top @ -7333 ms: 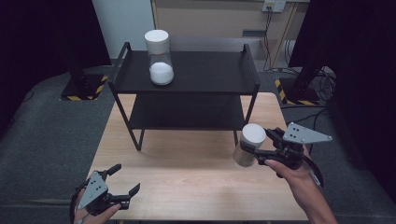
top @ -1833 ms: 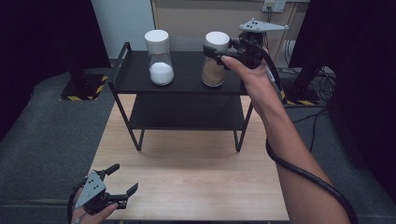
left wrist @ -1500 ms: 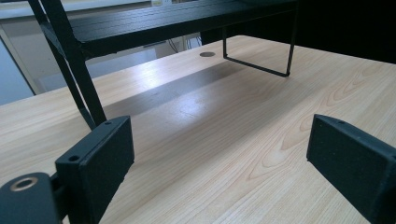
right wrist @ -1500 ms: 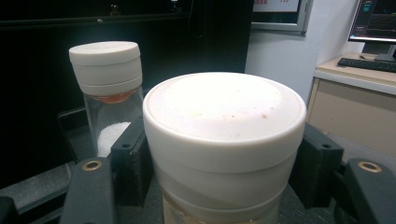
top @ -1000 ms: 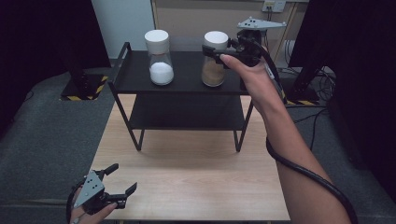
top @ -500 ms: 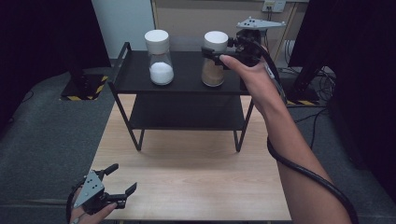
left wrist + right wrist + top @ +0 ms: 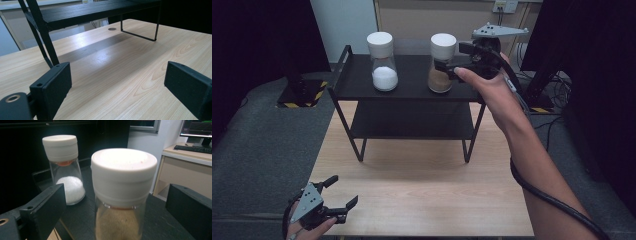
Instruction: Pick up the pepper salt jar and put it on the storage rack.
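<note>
A clear jar of brown powder (image 7: 441, 71) (image 7: 122, 195) with a white lid stands upright on the right of the black rack's top shelf (image 7: 412, 95). My right gripper (image 7: 450, 67) (image 7: 116, 195) is level with it. Its jaws have just been opening and now stand open, with the jar between them and a gap on each side. A second jar, holding white powder (image 7: 383, 69) (image 7: 65, 178), stands farther left on the same shelf. Low over the table's near left corner, my left gripper (image 7: 343, 190) (image 7: 117, 75) is open with nothing between its fingers.
The two-tier black rack has a raised rail at each end and a bare lower shelf (image 7: 412, 127). The light wooden table (image 7: 422, 190) stretches in front of it. A desk with a keyboard (image 7: 193, 148) stands behind the rack, and dark curtains hang at both sides.
My right gripper's jaws have opened off the brown jar and the hand has drawn back a little. The jar stays upright on the shelf. My left gripper has not moved.
</note>
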Demonstrator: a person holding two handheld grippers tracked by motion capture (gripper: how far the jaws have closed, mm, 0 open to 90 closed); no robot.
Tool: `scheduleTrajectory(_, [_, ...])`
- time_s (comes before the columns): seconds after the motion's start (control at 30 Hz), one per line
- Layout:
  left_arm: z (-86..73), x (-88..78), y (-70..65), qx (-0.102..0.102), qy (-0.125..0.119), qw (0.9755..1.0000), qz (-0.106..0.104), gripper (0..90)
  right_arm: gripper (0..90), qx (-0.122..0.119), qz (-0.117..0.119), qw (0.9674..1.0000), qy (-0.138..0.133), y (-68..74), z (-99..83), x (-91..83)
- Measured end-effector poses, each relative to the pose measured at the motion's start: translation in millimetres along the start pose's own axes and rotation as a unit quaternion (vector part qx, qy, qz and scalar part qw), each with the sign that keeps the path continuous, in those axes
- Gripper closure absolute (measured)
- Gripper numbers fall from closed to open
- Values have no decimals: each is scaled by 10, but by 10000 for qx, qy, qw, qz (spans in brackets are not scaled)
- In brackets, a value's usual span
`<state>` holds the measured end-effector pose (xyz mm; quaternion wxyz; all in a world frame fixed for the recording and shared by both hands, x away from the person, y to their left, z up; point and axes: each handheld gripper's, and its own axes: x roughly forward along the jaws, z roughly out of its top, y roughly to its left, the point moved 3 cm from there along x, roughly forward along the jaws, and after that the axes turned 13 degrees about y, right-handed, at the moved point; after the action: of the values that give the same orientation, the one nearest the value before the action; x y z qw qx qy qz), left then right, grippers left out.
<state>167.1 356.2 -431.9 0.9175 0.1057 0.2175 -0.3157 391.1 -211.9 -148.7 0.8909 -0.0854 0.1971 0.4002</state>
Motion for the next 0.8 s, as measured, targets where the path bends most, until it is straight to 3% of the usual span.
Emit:
scheduleTrajectory(0.33, [-4, -41, 12, -45, -59, 10000, 60, 62, 16, 27, -11, 10000, -27, 71, -191, -178])
scheduleTrajectory(0.8, [11, -51, -11, -72, -109, 9999, 65, 62, 11, 88, 110, 9990, -435, 171, -647, -395])
